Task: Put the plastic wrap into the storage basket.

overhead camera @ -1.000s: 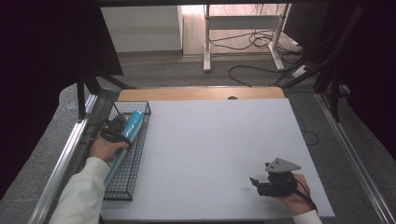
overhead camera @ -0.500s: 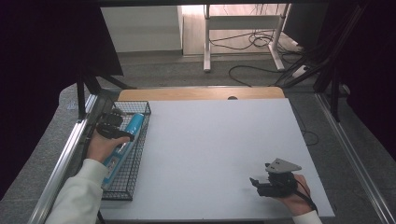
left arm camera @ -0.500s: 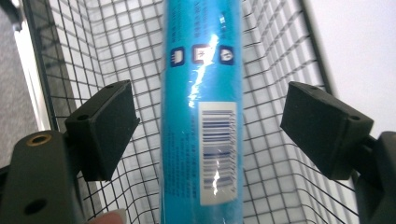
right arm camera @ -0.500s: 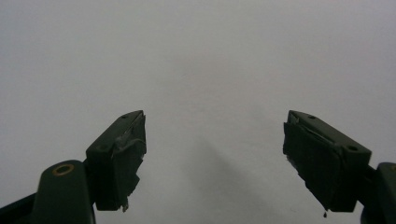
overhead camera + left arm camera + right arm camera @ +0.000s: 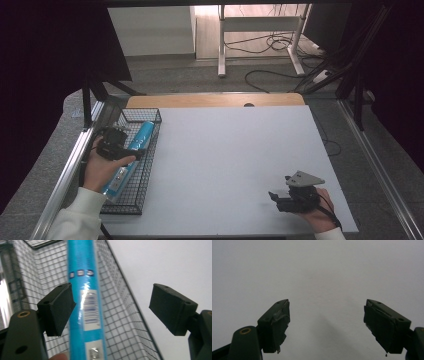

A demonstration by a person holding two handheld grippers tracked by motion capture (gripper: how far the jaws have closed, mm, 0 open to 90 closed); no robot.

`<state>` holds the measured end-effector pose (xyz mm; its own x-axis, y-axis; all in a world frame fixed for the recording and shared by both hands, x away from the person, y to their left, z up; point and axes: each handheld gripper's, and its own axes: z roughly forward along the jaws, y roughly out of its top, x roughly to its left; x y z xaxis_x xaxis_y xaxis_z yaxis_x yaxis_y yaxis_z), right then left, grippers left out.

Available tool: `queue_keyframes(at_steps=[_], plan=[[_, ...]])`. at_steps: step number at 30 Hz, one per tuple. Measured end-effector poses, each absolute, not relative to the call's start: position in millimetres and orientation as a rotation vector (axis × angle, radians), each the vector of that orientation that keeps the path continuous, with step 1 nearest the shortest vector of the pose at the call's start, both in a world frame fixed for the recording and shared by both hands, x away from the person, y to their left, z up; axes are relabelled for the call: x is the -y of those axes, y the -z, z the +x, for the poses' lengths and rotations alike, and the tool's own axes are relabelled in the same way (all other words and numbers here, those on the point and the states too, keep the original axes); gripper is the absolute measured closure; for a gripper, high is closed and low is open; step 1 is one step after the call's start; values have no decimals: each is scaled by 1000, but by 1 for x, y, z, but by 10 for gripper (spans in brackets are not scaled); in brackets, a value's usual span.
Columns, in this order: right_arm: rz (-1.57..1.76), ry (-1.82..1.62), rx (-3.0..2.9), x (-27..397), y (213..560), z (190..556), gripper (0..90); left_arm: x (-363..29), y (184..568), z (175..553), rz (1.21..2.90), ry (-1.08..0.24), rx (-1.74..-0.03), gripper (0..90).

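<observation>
Your left claw (image 5: 112,307) gaped wide over the tube (image 5: 85,302), gripping nothing; closing off-centre could have jammed it against the basket (image 5: 120,322).

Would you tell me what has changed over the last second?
The left gripper has drawn back toward the person along the wire basket, fingers open, beside the blue tube lying in it. The right gripper stayed put, open, over the white table.
</observation>
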<state>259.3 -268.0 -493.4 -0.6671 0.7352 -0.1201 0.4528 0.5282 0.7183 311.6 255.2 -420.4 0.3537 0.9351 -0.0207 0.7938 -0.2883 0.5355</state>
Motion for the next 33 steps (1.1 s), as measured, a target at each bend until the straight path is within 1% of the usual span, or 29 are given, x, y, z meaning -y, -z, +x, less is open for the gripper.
queue_keyframes(at_steps=[7,8,9,14,19,24,29,30,33], plan=[[976,-932,-2361,267,494,259,216,-236,425,297,2166,-380,-1405,201],[973,-928,-2362,267,494,259,216,-227,427,292,2184,-365,-1369,201],[971,-927,-2363,267,494,259,216,-227,427,292,2184,-365,-1369,201],[973,-932,-2360,268,493,259,217,-201,433,280,2210,-339,-1275,200],[974,-931,-2359,268,493,259,216,-185,442,274,2222,-312,-1235,195],[972,-931,-2358,268,493,259,216,-160,460,262,2254,-290,-1167,193],[975,-933,-2354,268,493,258,216,-150,468,253,2249,-265,-1138,194],[977,-932,-2352,268,493,259,216,-145,470,249,2254,-282,-1132,191],[975,-930,-2353,268,493,259,216,-140,470,244,2261,-277,-1108,189]])
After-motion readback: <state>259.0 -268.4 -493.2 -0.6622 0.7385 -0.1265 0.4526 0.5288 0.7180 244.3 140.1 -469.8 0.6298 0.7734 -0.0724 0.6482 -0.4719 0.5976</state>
